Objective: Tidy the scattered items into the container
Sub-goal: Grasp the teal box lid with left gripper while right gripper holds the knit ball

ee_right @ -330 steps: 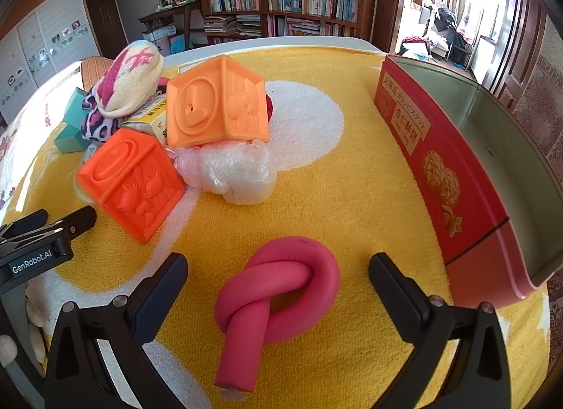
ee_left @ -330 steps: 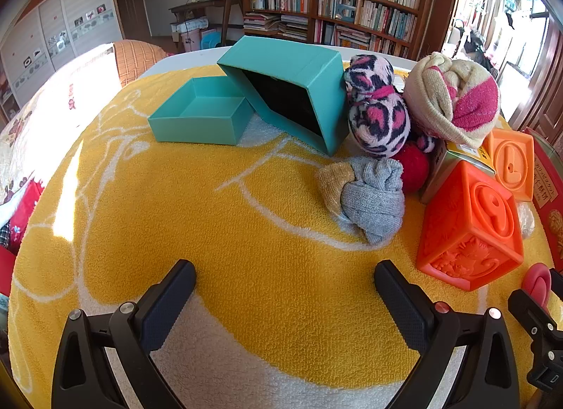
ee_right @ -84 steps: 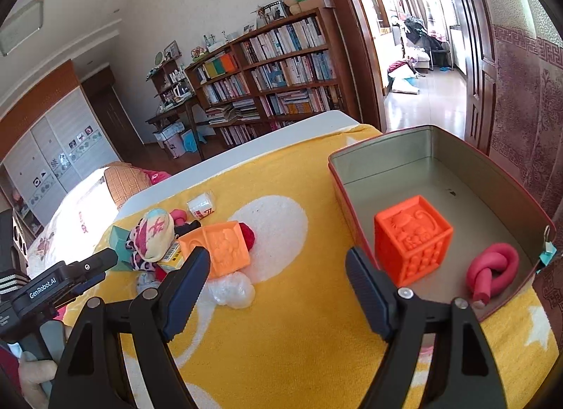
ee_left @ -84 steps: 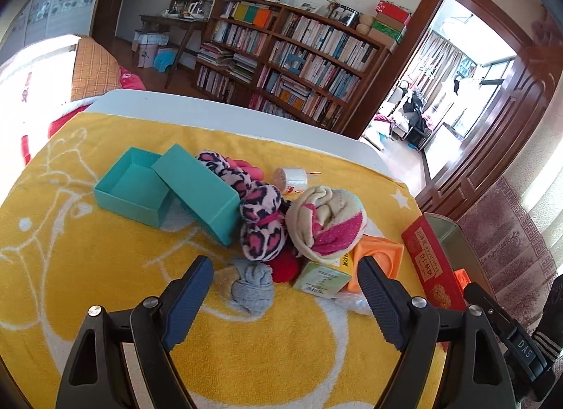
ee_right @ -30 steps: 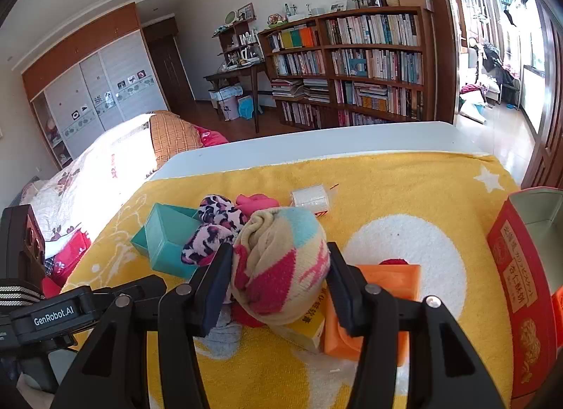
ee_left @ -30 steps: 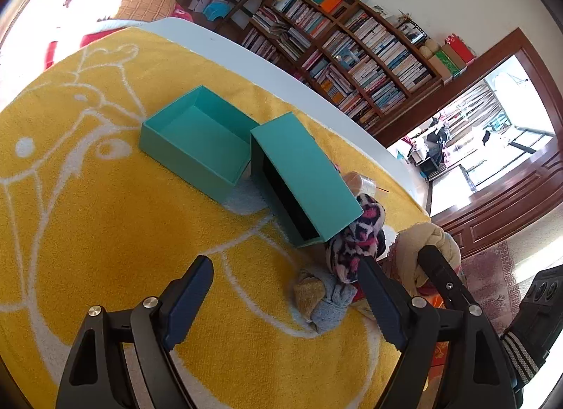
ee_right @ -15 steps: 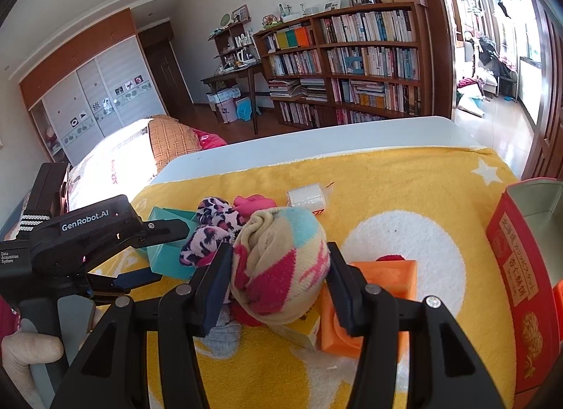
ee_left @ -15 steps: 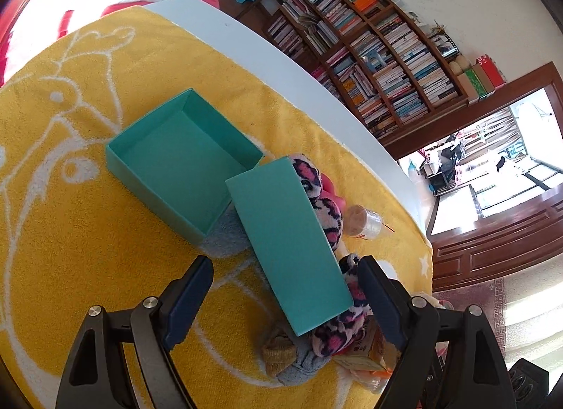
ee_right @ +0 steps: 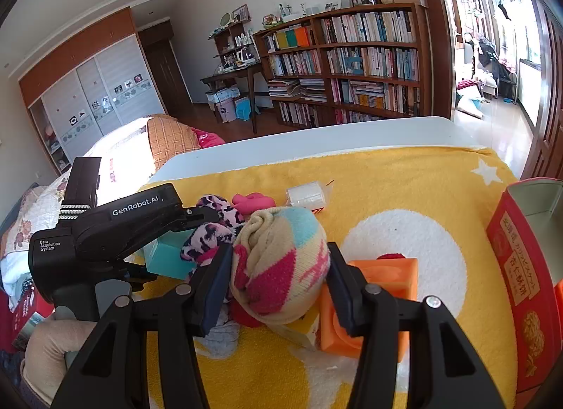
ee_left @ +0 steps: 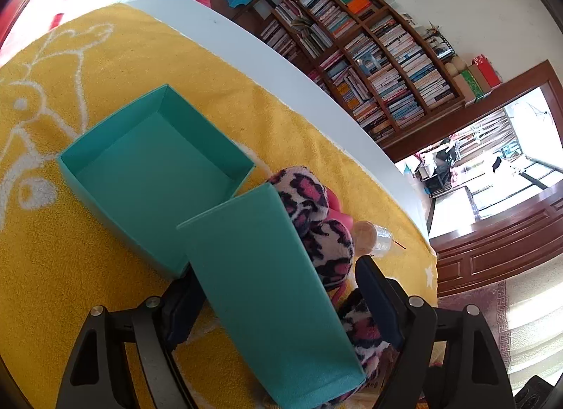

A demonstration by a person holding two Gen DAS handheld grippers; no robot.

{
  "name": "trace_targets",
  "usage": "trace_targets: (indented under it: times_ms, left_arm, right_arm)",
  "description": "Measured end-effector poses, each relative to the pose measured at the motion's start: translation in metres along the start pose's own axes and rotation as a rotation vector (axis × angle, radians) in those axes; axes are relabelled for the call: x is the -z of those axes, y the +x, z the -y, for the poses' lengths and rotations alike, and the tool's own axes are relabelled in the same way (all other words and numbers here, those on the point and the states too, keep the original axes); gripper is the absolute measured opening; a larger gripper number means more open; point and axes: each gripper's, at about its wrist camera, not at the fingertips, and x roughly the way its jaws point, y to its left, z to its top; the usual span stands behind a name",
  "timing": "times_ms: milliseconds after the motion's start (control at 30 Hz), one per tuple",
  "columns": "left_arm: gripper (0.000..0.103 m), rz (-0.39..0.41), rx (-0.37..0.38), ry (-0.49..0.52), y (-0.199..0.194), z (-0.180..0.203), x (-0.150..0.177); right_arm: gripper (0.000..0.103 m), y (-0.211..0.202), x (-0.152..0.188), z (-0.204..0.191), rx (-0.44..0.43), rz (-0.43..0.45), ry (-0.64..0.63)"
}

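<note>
- Right gripper [ee_right: 278, 279] clamps the rolled sock ball [ee_right: 281, 261]; not yet in the red tin [ee_right: 520, 268].
- Left gripper [ee_left: 278, 300], jaws just closing, straddles the teal box lid [ee_left: 267, 289]; contact unclear.
- Leopard socks [ee_left: 316, 219], orange block [ee_right: 383, 300] remain scattered.

A: Both views bright, daylit. In the right wrist view, light enters through the windows [ee_right: 527, 68] at far right, which are blown out; a sunlit patch on the bed [ee_right: 123, 159] is overexposed.

B: Left wrist view: doorway [ee_left: 492, 170] washed out, bed corner at top left glaring. Soft shadow under the teal box [ee_left: 155, 177].

A: Strong fisheye bending; bookshelf [ee_right: 352, 57] curves, dark vignette in corners.

B: Focus sharp, no motion blur noted.
</note>
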Motion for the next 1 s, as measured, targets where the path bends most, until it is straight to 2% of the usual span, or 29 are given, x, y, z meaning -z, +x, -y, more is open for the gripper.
trace_targets:
  times_ms: [33,167,200,233,500,633,700,900,1000]
  left_arm:
    - [0.059,-0.009,0.011,0.003,0.002,-0.001,-0.001]
    - [0.052,-0.010,0.031,-0.006,0.000,-0.009,-0.001]
    - [0.039,-0.009,0.037,-0.002,-0.002,-0.009,-0.001]
    - [0.035,-0.012,0.051,-0.001,-0.004,-0.009,-0.001]
    - [0.035,0.034,0.122,0.007,-0.025,-0.004,0.001]
    - [0.035,0.044,0.127,0.029,-0.030,0.003,0.005]
    - [0.035,0.050,0.104,0.060,-0.029,0.009,0.007]
    - [0.035,0.083,-0.029,0.208,-0.021,0.030,0.019]
    - [0.035,0.092,-0.047,0.245,-0.021,0.032,0.023]
  right_arm:
    - [0.056,0.000,0.000,0.000,0.001,0.001,-0.001]
    - [0.056,-0.001,0.000,-0.001,0.004,0.005,-0.004]
    - [0.056,-0.001,0.000,-0.001,0.005,0.005,-0.005]
    - [0.056,-0.001,0.000,-0.001,0.005,0.006,-0.006]
    - [0.056,-0.002,0.000,-0.001,0.011,0.013,-0.005]
    - [0.056,-0.002,0.000,0.000,0.015,0.015,-0.002]
    - [0.056,-0.002,0.000,0.000,0.017,0.017,0.000]
    - [0.056,-0.002,0.000,0.002,0.021,0.019,0.003]
    - [0.056,-0.001,-0.001,0.005,0.021,0.018,0.008]
